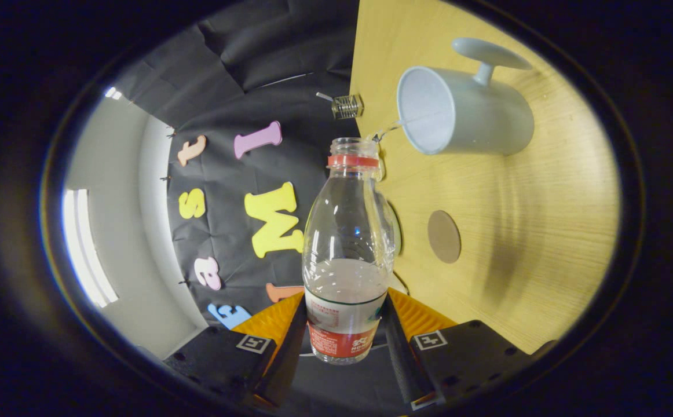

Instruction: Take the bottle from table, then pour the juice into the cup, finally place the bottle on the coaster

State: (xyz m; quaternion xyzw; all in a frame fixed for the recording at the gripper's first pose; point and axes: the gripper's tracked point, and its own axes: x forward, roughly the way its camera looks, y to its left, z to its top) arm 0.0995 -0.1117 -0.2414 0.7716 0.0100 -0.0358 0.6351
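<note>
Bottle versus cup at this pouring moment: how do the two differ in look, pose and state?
The bottle is clear plastic with a red neck ring and label; the cup is opaque pale grey with a handle. The bottle is clamped between the gripper fingers; the cup stands free on the wooden table. The bottle is tipped, a thin stream leaving its mouth; the cup receives it. Both are open-topped.

The bottle (345, 255) sits clamped between the two fingers of the tool (345, 341), its open mouth just beside the rim of the cup (464, 113) on the tabletop (545, 202). The coaster (444, 236) lies on the tabletop between cup and fingers, beside the bottle's body.
</note>
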